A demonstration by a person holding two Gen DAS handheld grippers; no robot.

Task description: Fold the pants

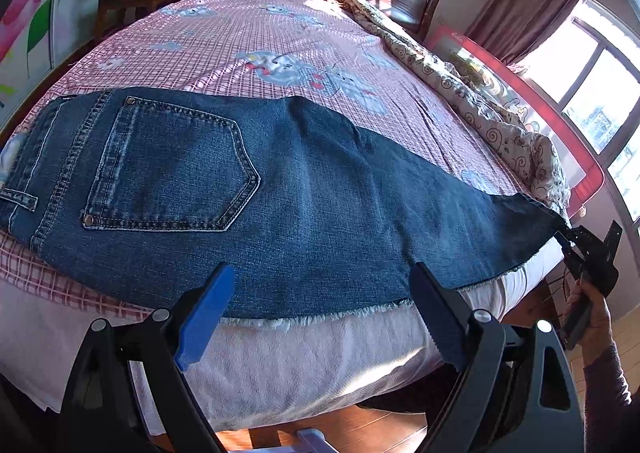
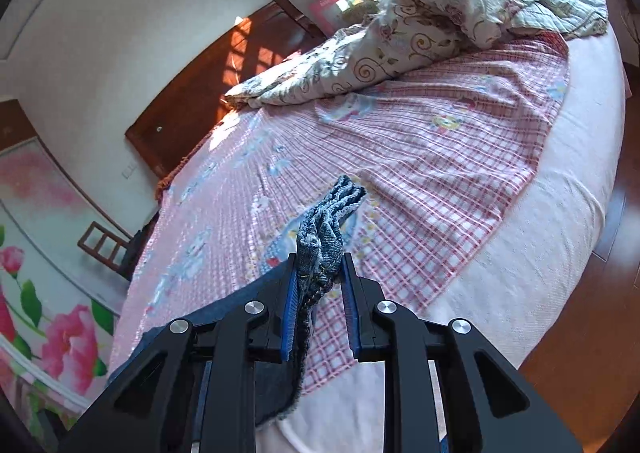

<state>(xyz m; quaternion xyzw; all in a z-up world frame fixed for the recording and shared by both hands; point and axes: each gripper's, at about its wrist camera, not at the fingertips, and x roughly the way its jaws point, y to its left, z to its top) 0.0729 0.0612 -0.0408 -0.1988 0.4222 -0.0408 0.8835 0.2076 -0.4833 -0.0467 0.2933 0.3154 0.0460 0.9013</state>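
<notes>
**Pants: hem corner pinched, far end lifting**

Pants, blue denim, lie flat along the near edge of the bed, back pocket up, waistband at the left of the left wrist view, frayed hems at the right. Right gripper has the bunched hem corner clamped between its blue pads, cloth sticking out past the tips. Left gripper is spread wide just in front of the near leg edge, nothing between its fingers.

Handling, as a guess: denim is heavyish, soft but with body, so it should drape and drag rather than slip; thick seams and hem give the surest bite. The frayed hem is loose thread, so grip should go deeper than the fringe. A second hold on the near hem corner would suit the left.

Room: the checked sheet beyond the pants is free up to the crumpled quilt on the window side. The near edge drops straight to the floor, so hanging cloth could slide off.
</notes>
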